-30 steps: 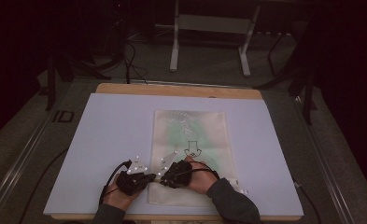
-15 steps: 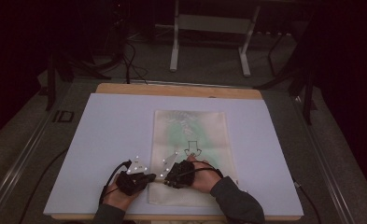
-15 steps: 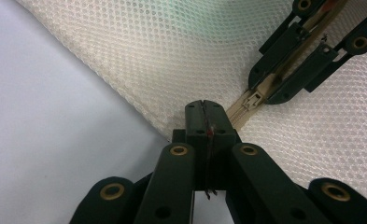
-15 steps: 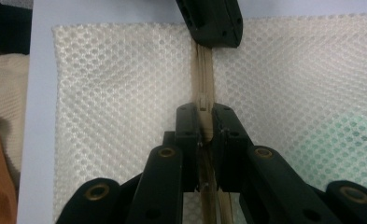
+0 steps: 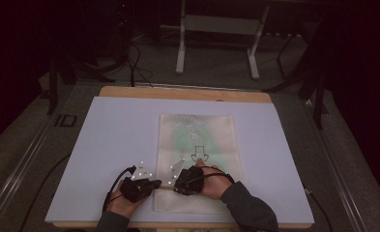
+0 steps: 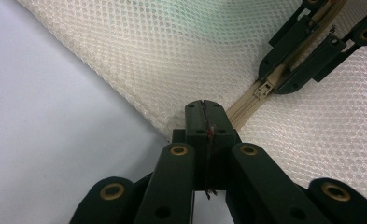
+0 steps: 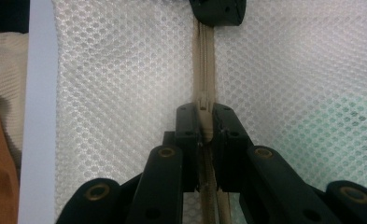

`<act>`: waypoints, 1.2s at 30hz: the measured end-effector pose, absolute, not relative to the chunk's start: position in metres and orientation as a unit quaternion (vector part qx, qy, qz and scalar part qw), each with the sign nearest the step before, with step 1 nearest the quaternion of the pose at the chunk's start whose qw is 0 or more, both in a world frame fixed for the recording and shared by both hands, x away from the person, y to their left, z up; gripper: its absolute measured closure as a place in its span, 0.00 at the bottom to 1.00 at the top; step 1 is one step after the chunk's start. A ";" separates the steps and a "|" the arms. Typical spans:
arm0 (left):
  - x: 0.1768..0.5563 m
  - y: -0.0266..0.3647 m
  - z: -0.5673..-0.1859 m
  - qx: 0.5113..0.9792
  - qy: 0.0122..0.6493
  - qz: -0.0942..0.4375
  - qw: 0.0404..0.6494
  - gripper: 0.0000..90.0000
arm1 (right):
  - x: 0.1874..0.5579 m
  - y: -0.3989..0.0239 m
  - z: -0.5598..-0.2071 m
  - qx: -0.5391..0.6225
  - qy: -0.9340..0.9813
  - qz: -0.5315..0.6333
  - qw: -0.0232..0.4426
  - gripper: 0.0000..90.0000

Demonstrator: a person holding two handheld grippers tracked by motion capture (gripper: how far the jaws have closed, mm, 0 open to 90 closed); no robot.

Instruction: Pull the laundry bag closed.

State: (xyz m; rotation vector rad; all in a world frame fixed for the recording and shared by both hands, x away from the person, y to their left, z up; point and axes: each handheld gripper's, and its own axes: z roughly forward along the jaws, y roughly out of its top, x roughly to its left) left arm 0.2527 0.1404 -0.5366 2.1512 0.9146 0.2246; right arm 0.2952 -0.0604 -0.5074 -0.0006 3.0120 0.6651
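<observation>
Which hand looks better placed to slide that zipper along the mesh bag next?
The right. The right gripper is shut on the zipper pull, lined up with the zipper track. The left gripper is shut on the mesh bag's edge at the zipper's end, probably just anchoring it.

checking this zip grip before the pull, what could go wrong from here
The right gripper pinches just the small zipper pull; it could slip out once tugged.

The left gripper clamps the mesh bag by a thin bit at the zipper end, so the mesh may bunch, or the bag slide on the white sheet.
</observation>
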 end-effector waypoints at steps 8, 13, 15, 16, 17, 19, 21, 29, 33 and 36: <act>0.253 0.141 -0.537 0.845 0.359 0.088 0.387 0.99 | 0.295 -0.062 -0.507 -0.002 0.977 0.210 0.029 0.92; 0.253 0.141 -0.537 0.845 0.358 0.087 0.386 0.99 | 0.295 -0.065 -0.506 -0.002 0.978 0.207 0.028 0.92; 0.253 0.141 -0.537 0.845 0.358 0.087 0.386 0.99 | 0.296 -0.066 -0.506 -0.003 0.978 0.205 0.026 0.92; 0.253 0.141 -0.537 0.845 0.358 0.087 0.386 0.99 | 0.296 -0.067 -0.506 -0.003 0.978 0.206 0.026 0.91; 0.253 0.141 -0.537 0.846 0.358 0.087 0.386 0.99 | 0.295 -0.068 -0.506 -0.003 0.978 0.206 0.027 0.92; 0.253 0.141 -0.537 0.846 0.358 0.087 0.386 0.99 | 0.295 -0.069 -0.506 -0.002 0.978 0.205 0.027 0.92; 0.253 0.141 -0.537 0.846 0.358 0.087 0.386 0.99 | 0.295 -0.069 -0.506 -0.003 0.979 0.203 0.026 0.92; 0.253 0.141 -0.537 0.846 0.358 0.086 0.386 0.99 | 0.295 -0.070 -0.506 -0.005 0.979 0.204 0.027 0.92; 0.253 0.141 -0.537 0.846 0.358 0.086 0.386 0.99 | 0.295 -0.071 -0.505 -0.004 0.979 0.202 0.027 0.91; 0.253 0.141 -0.537 0.845 0.358 0.086 0.387 0.99 | 0.296 -0.074 -0.505 -0.003 0.979 0.202 0.024 0.91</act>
